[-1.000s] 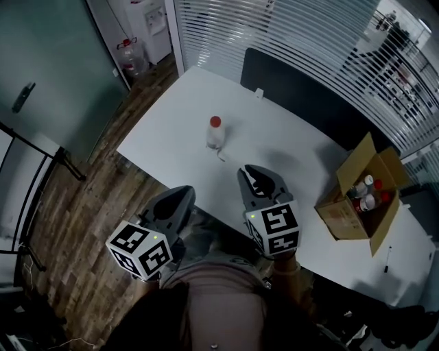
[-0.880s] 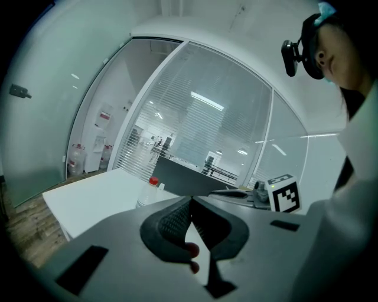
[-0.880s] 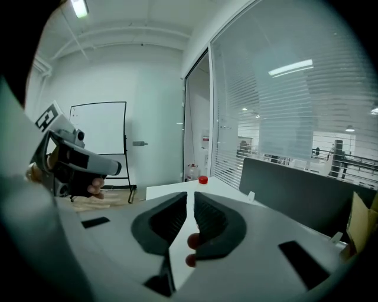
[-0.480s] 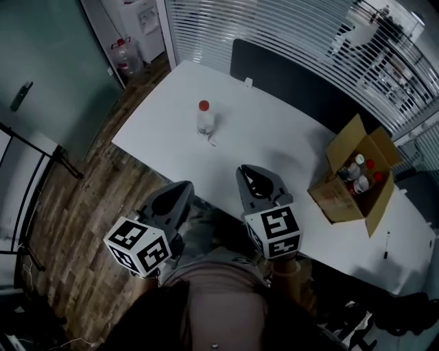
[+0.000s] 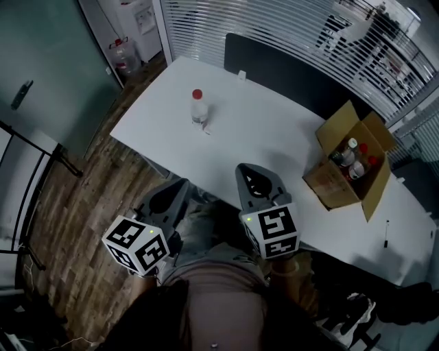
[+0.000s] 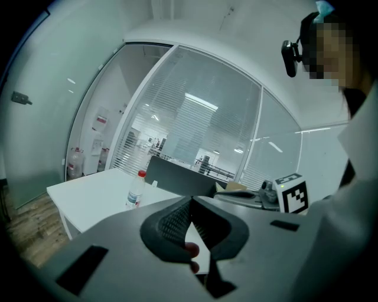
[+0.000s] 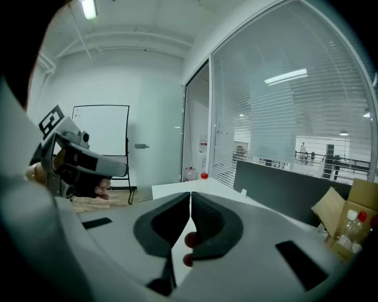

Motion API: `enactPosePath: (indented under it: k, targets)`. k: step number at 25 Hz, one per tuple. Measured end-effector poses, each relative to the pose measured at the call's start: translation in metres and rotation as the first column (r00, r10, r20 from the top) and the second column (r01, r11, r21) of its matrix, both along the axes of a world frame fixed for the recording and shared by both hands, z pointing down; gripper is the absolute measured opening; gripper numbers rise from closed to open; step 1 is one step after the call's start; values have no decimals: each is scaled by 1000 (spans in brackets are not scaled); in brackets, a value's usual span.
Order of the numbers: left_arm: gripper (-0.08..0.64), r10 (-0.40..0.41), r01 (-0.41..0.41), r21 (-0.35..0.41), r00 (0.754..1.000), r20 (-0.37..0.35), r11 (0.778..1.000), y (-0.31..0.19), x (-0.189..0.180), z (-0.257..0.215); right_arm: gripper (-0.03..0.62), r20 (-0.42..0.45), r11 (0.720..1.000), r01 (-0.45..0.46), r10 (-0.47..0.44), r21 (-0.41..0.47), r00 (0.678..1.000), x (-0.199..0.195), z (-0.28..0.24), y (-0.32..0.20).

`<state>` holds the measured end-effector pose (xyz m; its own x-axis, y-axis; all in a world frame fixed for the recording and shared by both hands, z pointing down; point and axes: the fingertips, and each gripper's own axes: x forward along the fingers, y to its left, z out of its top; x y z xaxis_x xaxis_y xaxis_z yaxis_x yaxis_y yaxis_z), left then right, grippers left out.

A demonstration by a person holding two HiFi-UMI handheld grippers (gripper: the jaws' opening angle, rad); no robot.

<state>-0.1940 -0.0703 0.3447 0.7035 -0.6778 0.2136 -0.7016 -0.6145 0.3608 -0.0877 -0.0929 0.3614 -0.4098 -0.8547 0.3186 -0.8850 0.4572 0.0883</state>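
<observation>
Bottle (image 5: 198, 107) stood upright on desk (image 5: 274, 137), well ahead of left gripper (image 5: 175, 192) and right gripper (image 5: 250, 175); both jaws closed, empty, neither clearly nearer.

- White table (image 5: 274, 137) on wood-plank floor (image 5: 82, 199).
- Dark divider panel (image 5: 288, 72) along far table edge, slatted glass wall (image 5: 260, 24) behind.
- Frosted glass door (image 5: 41, 68) left, water dispenser (image 5: 143, 15) in corner.
- Whiteboard (image 7: 100, 127) on stand, ceiling tube light (image 7: 90, 8) lit.
</observation>
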Motion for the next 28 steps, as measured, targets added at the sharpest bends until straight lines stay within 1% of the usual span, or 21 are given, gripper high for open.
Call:
enactPosePath:
  k: [8, 13, 17, 20, 23, 28]
  targets:
    - [9, 7, -8, 5, 999, 32, 1000, 24, 7, -3, 28, 12, 1000, -19, 19, 18, 1000, 7, -5, 27]
    - [9, 16, -17, 22, 1000, 14, 1000, 33, 9, -2, 28, 18, 999, -28, 27, 20, 999, 9, -6, 41]
    - [9, 36, -36, 18, 999, 7, 999, 37, 12, -1, 29, 10, 998, -53, 53, 16, 999, 16, -3, 47]
    - [9, 57, -57, 1, 998, 19, 998, 38, 18, -4, 29, 21, 996, -82, 81, 27, 996, 23, -5, 49]
    - [9, 100, -100, 10, 995, 6, 995, 36, 30, 0, 29, 43, 992, -122, 121, 32, 992, 36, -7, 51]
    - [9, 176, -176, -13, 984, 21, 984, 28, 62, -1, 29, 65, 978, -208, 206, 27, 976, 70, -7, 53]
